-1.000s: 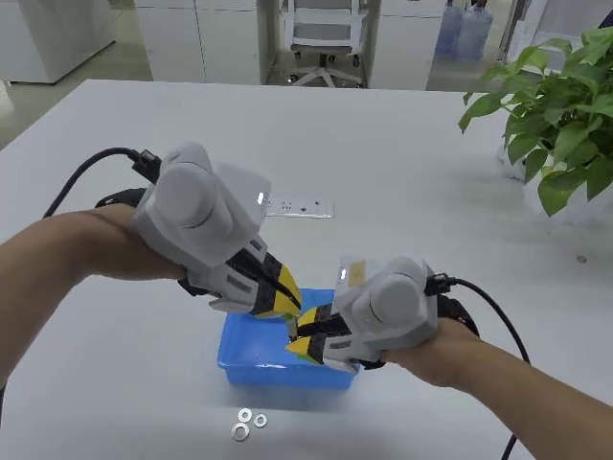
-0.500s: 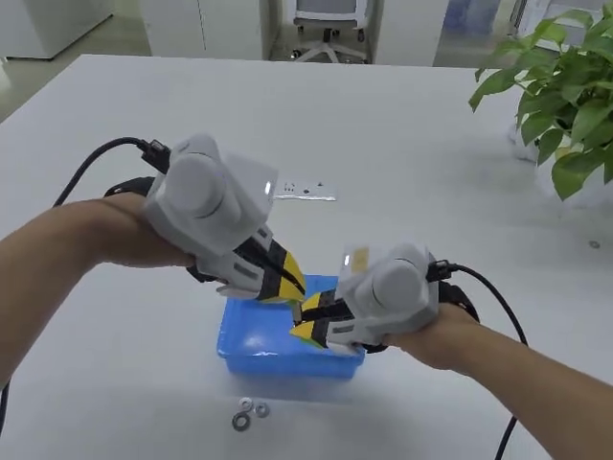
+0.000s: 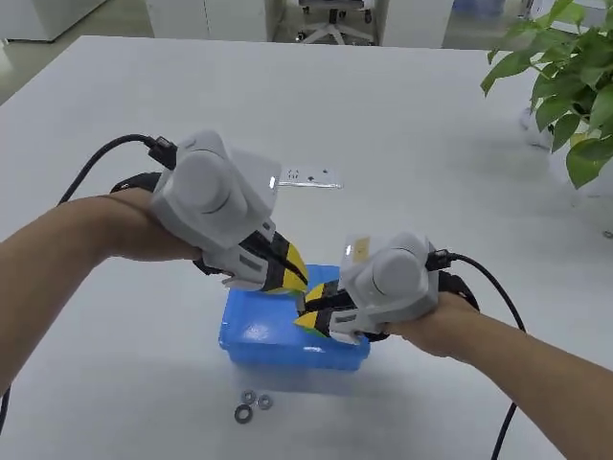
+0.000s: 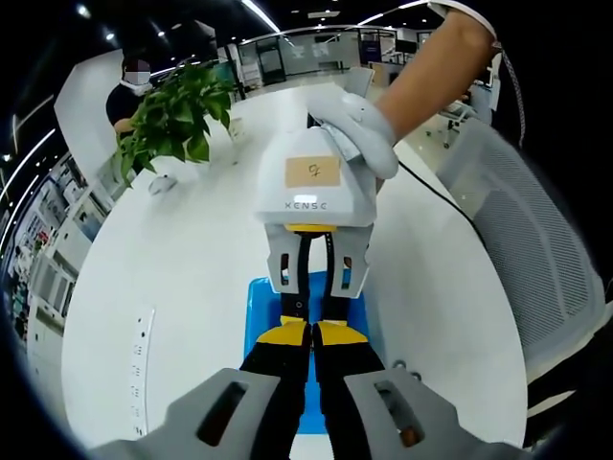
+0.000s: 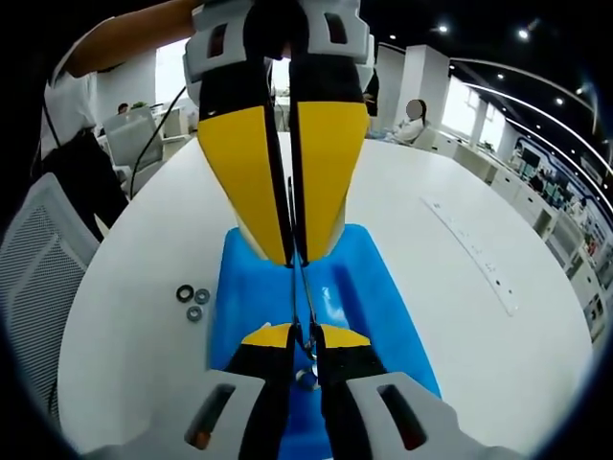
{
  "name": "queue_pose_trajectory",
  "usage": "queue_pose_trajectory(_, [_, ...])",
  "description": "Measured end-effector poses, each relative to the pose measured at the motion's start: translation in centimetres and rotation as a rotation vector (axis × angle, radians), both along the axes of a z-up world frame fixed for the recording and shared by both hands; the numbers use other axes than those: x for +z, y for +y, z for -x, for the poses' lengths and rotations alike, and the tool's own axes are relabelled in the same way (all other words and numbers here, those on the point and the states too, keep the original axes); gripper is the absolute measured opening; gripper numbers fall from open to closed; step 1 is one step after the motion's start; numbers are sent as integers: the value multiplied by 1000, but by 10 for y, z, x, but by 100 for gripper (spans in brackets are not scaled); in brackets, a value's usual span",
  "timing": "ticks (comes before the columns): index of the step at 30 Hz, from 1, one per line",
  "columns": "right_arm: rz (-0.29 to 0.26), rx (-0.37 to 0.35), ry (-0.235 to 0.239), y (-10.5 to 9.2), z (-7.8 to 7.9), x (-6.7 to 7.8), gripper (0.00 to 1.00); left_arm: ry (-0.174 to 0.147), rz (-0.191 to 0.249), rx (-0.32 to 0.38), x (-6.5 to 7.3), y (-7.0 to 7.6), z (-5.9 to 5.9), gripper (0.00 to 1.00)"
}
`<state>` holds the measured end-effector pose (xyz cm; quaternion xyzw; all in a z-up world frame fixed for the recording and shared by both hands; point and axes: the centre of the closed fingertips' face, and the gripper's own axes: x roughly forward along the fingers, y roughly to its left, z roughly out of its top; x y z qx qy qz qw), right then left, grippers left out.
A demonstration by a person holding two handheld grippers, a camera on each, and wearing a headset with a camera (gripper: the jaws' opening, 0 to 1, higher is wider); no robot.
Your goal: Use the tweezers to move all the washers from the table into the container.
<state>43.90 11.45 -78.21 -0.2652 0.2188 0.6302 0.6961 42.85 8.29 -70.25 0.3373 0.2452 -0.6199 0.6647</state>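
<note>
A blue container sits on the white table, also seen as the container and the container. Three washers lie in a cluster on the table just in front of it, and appear as the washers to its left. Thin metal tweezers run from between the yellow jaws of my left gripper down between the jaws of my right gripper. Both grippers meet tip to tip over the container, each shut on the tweezers. My left gripper faces the right gripper.
A clear strip lies on the table behind the grippers. A potted plant stands at the far right. Cables trail from both grippers. Bare white table surrounds the container.
The head camera has tilted, so the whole picture sits differently. Both grippers stay joined over the container, and the washers lie where they were.
</note>
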Motion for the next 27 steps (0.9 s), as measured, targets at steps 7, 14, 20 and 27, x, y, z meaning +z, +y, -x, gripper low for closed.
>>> queue_pose_trajectory(7, [8, 2, 6, -1, -1, -4, 10, 1, 1, 3, -3, 0, -1, 5])
queue_pose_trajectory(14, [10, 6, 7, 0, -1, -3, 10, 1, 2, 3, -3, 0, -1, 5])
queue_pose_trajectory(20, [13, 6, 0, -2, 2, 0, 10, -5, 1, 2, 1, 0, 2, 5])
queue_pose_trajectory(27, [10, 7, -10, -2, 8, 10, 10, 3, 13, -1, 10, -2, 9, 5])
